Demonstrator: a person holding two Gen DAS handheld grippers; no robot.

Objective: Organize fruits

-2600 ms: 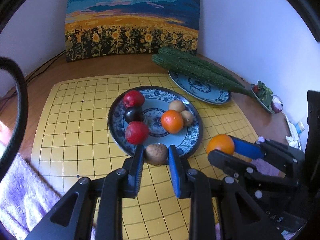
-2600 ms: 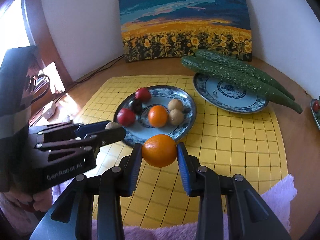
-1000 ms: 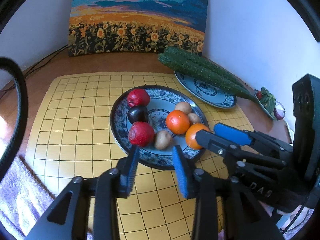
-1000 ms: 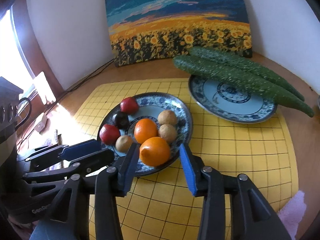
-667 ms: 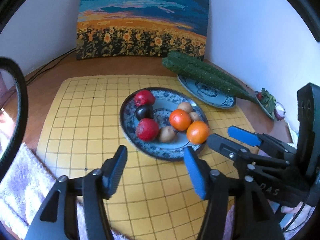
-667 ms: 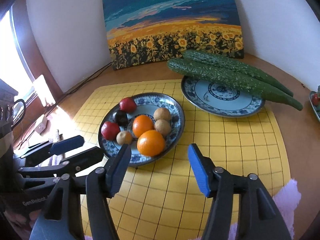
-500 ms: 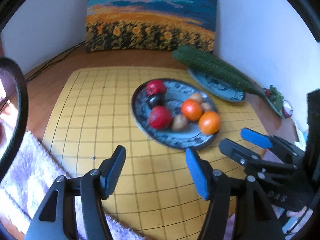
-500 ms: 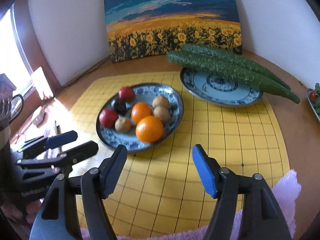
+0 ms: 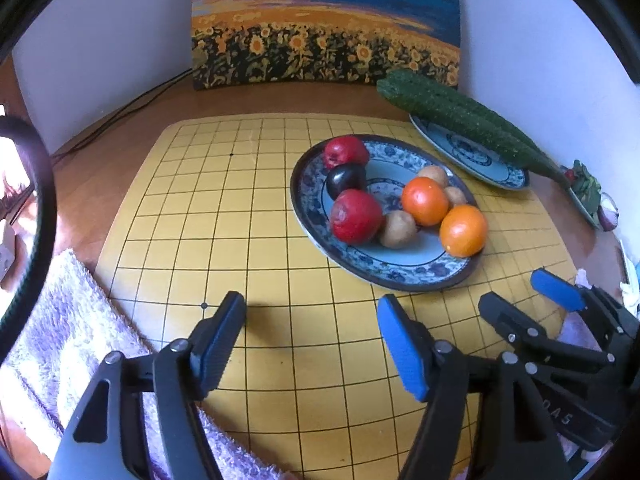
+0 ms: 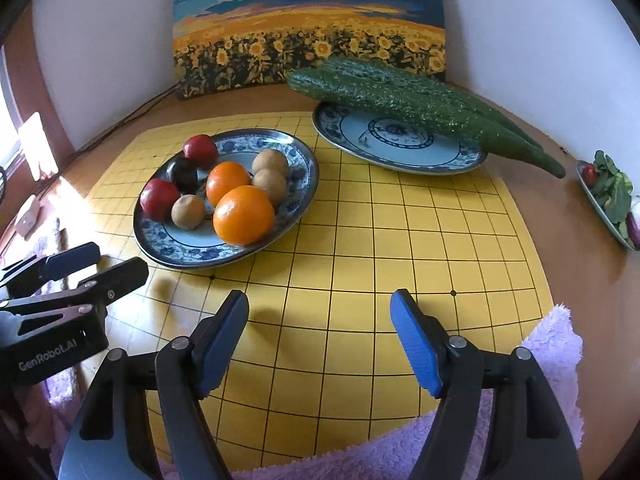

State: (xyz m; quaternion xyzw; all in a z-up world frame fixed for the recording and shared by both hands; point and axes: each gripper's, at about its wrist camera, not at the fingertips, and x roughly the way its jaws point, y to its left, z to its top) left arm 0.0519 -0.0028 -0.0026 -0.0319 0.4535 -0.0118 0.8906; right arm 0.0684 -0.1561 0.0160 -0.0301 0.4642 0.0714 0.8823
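A blue patterned plate (image 9: 316,224) (image 10: 304,172) on the yellow grid mat holds two oranges (image 9: 463,230) (image 10: 243,214), two red fruits (image 9: 355,216) (image 10: 159,199), a dark plum (image 9: 345,180) (image 10: 183,174) and three brown kiwis (image 9: 398,229) (image 10: 188,211). My left gripper (image 9: 312,340) hovers over the mat in front of the plate, its jaws opening with nothing between them. My right gripper (image 10: 319,336) also hangs over bare mat, jaws opening and empty. Each gripper shows at the edge of the other's view.
A second plate (image 10: 400,148) at the back right carries long green cucumbers (image 10: 420,100). A sunflower painting (image 9: 326,28) leans on the wall. Purple towels (image 9: 72,320) (image 10: 552,344) lie at the mat's near edge. A dish of greens (image 10: 612,196) sits far right.
Both grippers let go of their fruit, a kiwi and an orange, on the plate, opened wide and drew back toward the mat's near side. The left view swung left.
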